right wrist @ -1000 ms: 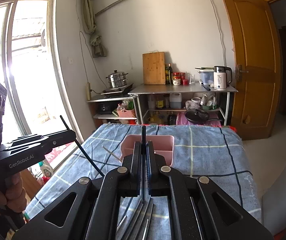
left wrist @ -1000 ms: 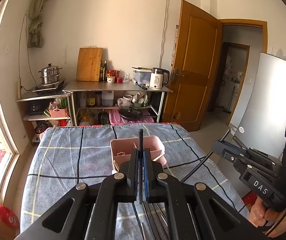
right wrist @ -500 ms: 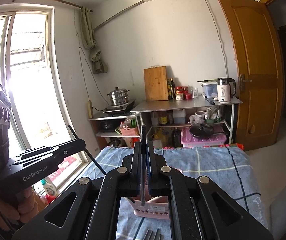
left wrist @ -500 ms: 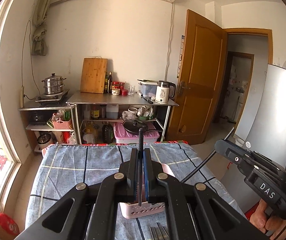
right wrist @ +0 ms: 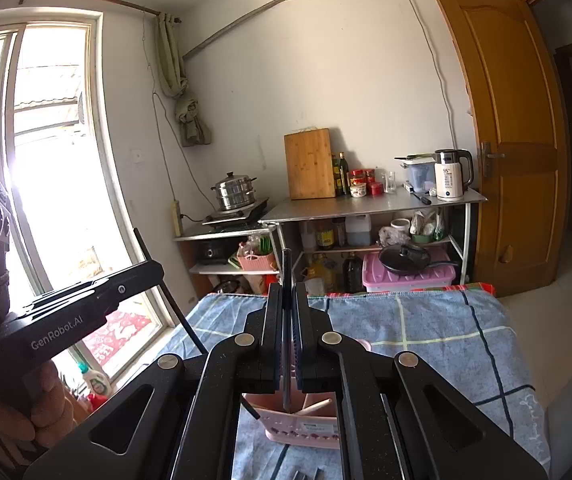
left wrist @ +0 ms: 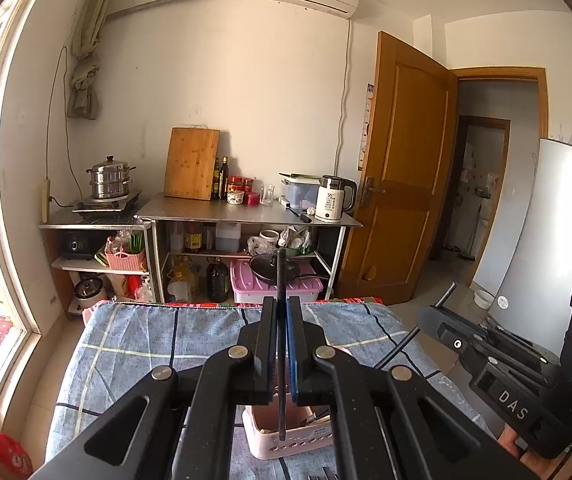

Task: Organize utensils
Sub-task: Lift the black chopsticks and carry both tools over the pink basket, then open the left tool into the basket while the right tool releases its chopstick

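Both grippers lifted since a second ago, so the pink bin [left wrist: 290, 438] slid from mid-frame down under the jaws.

Left gripper [left wrist: 281, 312] and right gripper [right wrist: 288, 300] are each clamped shut on a thin black chopstick [left wrist: 281, 344], poking up past the tips and down over the bin, looks lined up to drop in. More utensils [right wrist: 306, 474] lie on the blue cloth [left wrist: 133, 344] just in front. Sticks already in the bin could snag. Kitchen shelves [left wrist: 245, 216] well behind.

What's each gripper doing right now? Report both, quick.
Left gripper: shut on a black chopstick.
Right gripper: shut on a dark chopstick.
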The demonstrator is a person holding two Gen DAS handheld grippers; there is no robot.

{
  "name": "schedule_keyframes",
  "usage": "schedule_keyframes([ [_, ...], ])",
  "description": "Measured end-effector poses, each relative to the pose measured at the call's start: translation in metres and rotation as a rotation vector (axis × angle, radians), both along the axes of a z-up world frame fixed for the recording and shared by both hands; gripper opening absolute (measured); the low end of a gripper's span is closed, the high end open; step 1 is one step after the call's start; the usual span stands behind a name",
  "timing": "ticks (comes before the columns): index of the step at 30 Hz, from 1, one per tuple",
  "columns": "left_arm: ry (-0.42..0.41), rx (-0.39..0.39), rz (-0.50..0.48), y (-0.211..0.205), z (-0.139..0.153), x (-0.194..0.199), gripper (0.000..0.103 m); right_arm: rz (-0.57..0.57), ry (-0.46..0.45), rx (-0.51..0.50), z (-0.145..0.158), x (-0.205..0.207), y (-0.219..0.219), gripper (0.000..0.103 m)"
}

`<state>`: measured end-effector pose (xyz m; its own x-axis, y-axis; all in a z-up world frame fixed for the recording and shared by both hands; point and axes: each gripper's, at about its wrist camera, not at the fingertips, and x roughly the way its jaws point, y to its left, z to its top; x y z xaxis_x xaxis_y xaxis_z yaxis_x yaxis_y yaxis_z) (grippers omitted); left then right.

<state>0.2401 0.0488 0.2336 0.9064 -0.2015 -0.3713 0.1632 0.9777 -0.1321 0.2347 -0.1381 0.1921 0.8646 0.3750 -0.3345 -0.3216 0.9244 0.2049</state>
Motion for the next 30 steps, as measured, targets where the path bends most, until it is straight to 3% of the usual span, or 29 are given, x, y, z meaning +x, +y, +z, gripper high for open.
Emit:
schedule_keyframes([
  [8, 0.004, -0.014, 0.007, 0.005, -0.007, 0.006, 0.004, 0.017, 0.042, -0.018, -0.017, 0.001, 0.007, 0.004],
  [23, 0.205, 0.011, -0.004, 0.001, -0.081, 0.019, 0.004, 0.037, 0.191, -0.040, -0.063, 0.010, 0.008, 0.005],
  [25, 0.213, 0.018, -0.001, 0.000, -0.086, 0.018, 0.006, 0.032, 0.191, -0.041, -0.065, 0.008, 0.006, 0.009],
  [28, 0.205, 0.021, -0.002, 0.001, -0.087, 0.011, 0.015, 0.032, 0.188, -0.029, -0.064, 0.004, 0.000, 0.017],
  [30, 0.191, 0.019, 0.000, 0.004, -0.085, 0.006, 0.030, 0.028, 0.179, -0.027, -0.062, 0.000, -0.004, 0.020],
])
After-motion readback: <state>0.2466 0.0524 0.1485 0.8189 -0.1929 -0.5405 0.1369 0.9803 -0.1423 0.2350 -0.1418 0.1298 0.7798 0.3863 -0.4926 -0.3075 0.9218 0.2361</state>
